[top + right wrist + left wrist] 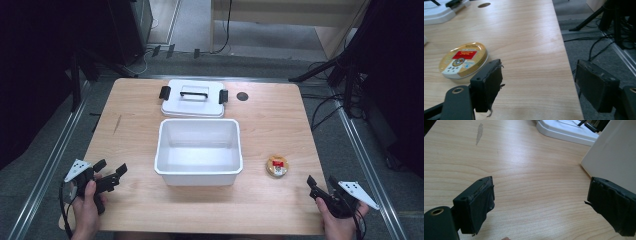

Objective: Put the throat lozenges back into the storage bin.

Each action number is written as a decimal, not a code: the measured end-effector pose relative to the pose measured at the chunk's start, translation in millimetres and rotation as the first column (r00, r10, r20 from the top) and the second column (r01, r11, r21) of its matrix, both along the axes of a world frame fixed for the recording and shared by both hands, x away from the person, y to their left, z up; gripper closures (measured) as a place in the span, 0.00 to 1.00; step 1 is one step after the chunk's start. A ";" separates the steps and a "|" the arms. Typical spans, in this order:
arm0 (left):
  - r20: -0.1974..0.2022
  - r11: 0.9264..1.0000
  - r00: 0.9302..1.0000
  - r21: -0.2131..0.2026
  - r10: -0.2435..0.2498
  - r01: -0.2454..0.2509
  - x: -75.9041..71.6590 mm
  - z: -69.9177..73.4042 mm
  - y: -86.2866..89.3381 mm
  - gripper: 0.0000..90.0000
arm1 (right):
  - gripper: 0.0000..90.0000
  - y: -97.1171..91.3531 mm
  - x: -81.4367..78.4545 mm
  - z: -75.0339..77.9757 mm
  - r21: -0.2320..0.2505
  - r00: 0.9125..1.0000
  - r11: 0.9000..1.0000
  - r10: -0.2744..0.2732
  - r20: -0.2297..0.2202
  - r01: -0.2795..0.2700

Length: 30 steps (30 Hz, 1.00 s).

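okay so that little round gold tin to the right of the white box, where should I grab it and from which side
Grip the round tin across its low side wall, with the right tool coming down from above, jaws spread. It lies flat with bare table all round, so the rim is free, and the flat lid offers nothing to pinch.

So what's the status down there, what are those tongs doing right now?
Left tongs open, empty, by the white bin. Right tongs open, empty, just short of the round tin. Lid lies behind the bin. Nothing between tongs and tin.
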<state>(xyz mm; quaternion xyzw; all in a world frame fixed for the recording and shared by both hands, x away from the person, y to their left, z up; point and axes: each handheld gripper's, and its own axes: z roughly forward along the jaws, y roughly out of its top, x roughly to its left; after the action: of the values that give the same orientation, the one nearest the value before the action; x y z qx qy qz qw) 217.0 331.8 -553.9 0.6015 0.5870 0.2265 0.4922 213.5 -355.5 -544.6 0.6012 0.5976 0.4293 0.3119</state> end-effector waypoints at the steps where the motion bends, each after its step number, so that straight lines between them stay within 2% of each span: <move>1: 0.001 1.000 1.000 -0.001 0.001 -0.001 -0.4 -0.1 0.4 0.09 | 0.25 0.6 0.4 0.6 -0.003 1.000 1.000 -0.009 -0.011 0.009; 4: 0.002 1.000 1.000 -0.007 0.003 -0.002 -0.8 -0.2 1.0 0.09 | 0.25 1.6 2.6 1.8 -0.010 0.999 1.000 -0.018 -0.031 0.018; 6: 0.005 1.000 1.000 -0.013 0.003 -0.003 -1.0 -0.3 1.3 0.09 | 0.26 6.2 7.1 5.4 -0.051 0.996 0.998 -0.043 -0.075 0.039; 8: 0.004 1.000 1.000 -0.016 0.003 -0.003 -0.9 -0.4 1.1 0.09 | 0.26 7.8 8.8 7.4 -0.057 0.996 0.998 -0.041 -0.082 0.036; 10: 0.003 1.000 1.000 -0.009 0.000 0.000 -0.8 -0.4 1.2 0.09 | 0.27 12.6 13.5 14.5 -0.065 0.994 0.998 -0.021 -0.111 0.014; 13: -0.002 1.000 1.000 -0.005 -0.008 0.008 -0.4 -0.2 0.7 0.09 | 0.27 17.7 20.5 23.4 -0.097 0.986 0.995 0.008 -0.166 -0.024; 15: -0.006 1.000 1.000 -0.005 -0.012 0.012 0.1 -0.3 0.6 0.09 | 0.27 21.9 25.9 28.6 -0.124 0.976 0.991 0.022 -0.217 -0.050; 16: -0.007 1.000 1.000 -0.005 -0.013 0.013 0.3 -0.3 0.7 0.09 | 0.26 24.3 28.9 31.4 -0.133 0.968 0.989 0.037 -0.248 -0.072; 17: -0.007 1.000 1.000 -0.005 -0.013 0.013 0.3 -0.3 0.7 0.09 | 0.26 24.3 28.9 31.4 -0.133 0.968 0.989 0.037 -0.248 -0.072; 18: -0.006 1.000 1.000 -0.010 -0.018 0.018 0.3 -0.4 1.1 0.09 | 0.25 30.1 37.5 37.9 -0.177 0.940 0.977 0.055 -0.338 -0.121; 19: -0.006 1.000 1.000 -0.010 -0.018 0.018 0.3 -0.4 1.1 0.09 | 0.25 32.5 40.1 40.4 -0.188 0.928 0.973 0.057 -0.367 -0.135; 20: -0.008 1.000 1.000 -0.012 -0.021 0.021 0.2 -0.5 1.5 0.09 | 0.25 32.5 40.1 40.4 -0.188 0.928 0.973 0.057 -0.367 -0.135; 21: -0.009 1.000 1.000 -0.014 -0.024 0.023 0.0 -0.6 1.7 0.09 | 0.24 38.7 48.7 47.9 -0.222 0.894 0.958 0.065 -0.443 -0.179; 22: -0.009 1.000 1.000 -0.014 -0.024 0.023 0.0 -0.6 1.7 0.09 | 0.24 38.7 48.7 47.9 -0.222 0.894 0.958 0.065 -0.443 -0.179; 23: -0.011 1.000 1.000 -0.018 -0.025 0.025 0.1 -0.6 1.6 0.09 | 0.22 44.2 58.2 53.9 -0.235 0.857 0.949 0.062 -0.511 -0.209; 25: -0.016 0.999 0.999 -0.018 -0.029 0.029 0.6 -0.8 1.6 0.09 | 0.21 47.7 64.4 57.0 -0.238 0.830 0.943 0.064 -0.554 -0.231; 26: -0.016 0.999 0.999 -0.018 -0.029 0.029 0.6 -0.8 1.6 0.09 | 0.20 50.3 68.8 58.3 -0.237 0.809 0.940 0.063 -0.584 -0.244; 27: -0.018 0.999 0.999 -0.016 -0.029 0.029 0.9 -0.8 1.2 0.09 | 0.19 53.4 74.2 59.5 -0.237 0.780 0.935 0.062 -0.623 -0.264; 28: -0.018 0.999 0.999 -0.016 -0.029 0.029 0.9 -0.8 1.2 0.09 | 0.19 55.8 77.3 60.2 -0.230 0.758 0.934 0.062 -0.649 -0.273; 29: -0.019 0.999 0.999 -0.014 -0.031 0.031 1.1 -0.8 1.1 0.09 | 0.18 59.3 82.2 61.5 -0.216 0.716 0.931 0.065 -0.696 -0.295; 30: -0.020 0.999 0.999 -0.015 -0.032 0.032 1.1 -0.8 1.1 0.09 | 0.17 61.1 84.9 62.1 -0.207 0.686 0.928 0.069 -0.724 -0.311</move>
<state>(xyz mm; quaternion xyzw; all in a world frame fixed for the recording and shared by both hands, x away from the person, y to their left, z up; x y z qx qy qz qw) 218.1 332.9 -554.7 0.6094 0.5839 0.2081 0.4944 298.4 -294.4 -482.4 0.5955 0.7907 0.0967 0.1042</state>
